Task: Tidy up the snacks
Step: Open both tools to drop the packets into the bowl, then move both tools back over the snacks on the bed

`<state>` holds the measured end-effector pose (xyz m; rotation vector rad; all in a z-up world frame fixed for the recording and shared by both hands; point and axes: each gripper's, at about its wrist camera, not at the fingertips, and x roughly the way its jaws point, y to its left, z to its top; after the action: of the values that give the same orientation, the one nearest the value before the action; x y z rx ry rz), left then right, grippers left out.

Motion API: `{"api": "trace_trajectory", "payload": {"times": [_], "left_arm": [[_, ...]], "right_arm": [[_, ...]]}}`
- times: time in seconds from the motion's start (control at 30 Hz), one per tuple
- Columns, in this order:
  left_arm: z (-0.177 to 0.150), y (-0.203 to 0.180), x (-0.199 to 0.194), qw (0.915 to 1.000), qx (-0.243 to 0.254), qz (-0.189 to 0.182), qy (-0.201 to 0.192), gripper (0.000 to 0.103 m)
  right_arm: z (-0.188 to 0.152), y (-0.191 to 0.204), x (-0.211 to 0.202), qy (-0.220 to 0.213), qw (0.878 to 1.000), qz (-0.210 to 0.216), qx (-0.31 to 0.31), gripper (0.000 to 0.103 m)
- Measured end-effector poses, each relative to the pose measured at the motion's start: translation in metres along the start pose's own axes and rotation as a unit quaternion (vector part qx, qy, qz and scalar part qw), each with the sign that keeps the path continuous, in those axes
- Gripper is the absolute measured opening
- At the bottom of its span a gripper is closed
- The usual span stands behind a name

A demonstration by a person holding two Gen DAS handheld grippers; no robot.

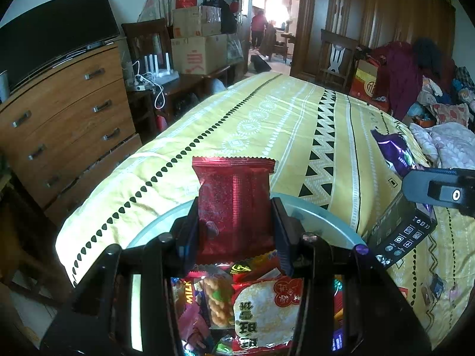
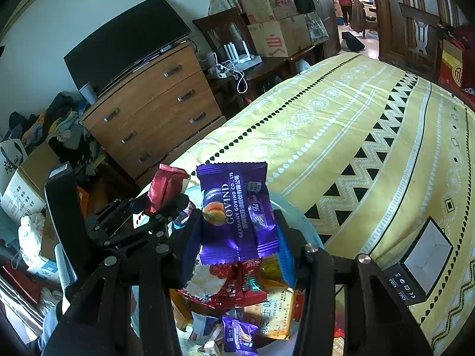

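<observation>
My left gripper (image 1: 234,222) grasps a red packet (image 1: 234,201) upright above the snack bowl (image 1: 326,216); my right gripper (image 2: 239,231) clamps a purple packet (image 2: 237,210) upright, just beside it, nearer the black box (image 2: 421,264).

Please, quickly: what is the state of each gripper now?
Left gripper: closed on the red snack packet.
Right gripper: closed on the purple snack packet.

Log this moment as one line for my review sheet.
left gripper: shut on red snack packet | right gripper: shut on purple snack packet | both above snack bowl | bed: black box
</observation>
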<state>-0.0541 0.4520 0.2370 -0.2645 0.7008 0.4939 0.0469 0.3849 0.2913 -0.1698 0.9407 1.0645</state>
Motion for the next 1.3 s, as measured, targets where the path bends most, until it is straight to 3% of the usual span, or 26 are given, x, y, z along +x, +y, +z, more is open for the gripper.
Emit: {"api": "trace_trajectory", "payload": {"times": [0.43,0.53,0.57,0.6,0.83,0.93,1.03,1.3], "left_arm": [[-0.003,0.009,0.004,0.9999,-0.006,0.016,0.000,0.047],[-0.004,0.008,0.003,0.9996,-0.006,0.029,-0.004,0.068],[-0.004,0.009,0.002,0.9993,-0.005,0.036,-0.010,0.080],[-0.005,0.010,0.000,0.9988,-0.006,0.044,-0.018,0.084],[-0.006,0.014,-0.003,0.9988,-0.014,0.043,-0.021,0.087],[-0.012,0.007,-0.013,0.9992,-0.008,0.028,-0.028,0.087],[-0.022,-0.009,-0.032,0.9992,0.007,0.010,-0.038,0.087],[-0.054,-0.097,-0.092,0.9921,0.074,-0.082,-0.059,0.090]], "right_arm": [[-0.001,0.005,0.012,0.006,1.000,0.002,-0.006,0.051],[0.001,0.008,0.015,0.006,1.000,0.003,-0.008,0.055],[0.001,0.009,0.016,0.007,1.000,0.003,-0.008,0.060],[0.001,0.010,0.015,0.003,1.000,0.001,-0.007,0.067],[-0.012,-0.001,-0.008,-0.023,0.999,0.016,0.019,0.068],[-0.051,-0.011,-0.036,-0.034,0.999,0.022,0.018,0.068],[-0.104,-0.028,-0.067,-0.046,0.999,-0.003,0.015,0.069],[-0.292,-0.090,-0.138,-0.029,0.991,-0.092,0.095,0.072]]}}
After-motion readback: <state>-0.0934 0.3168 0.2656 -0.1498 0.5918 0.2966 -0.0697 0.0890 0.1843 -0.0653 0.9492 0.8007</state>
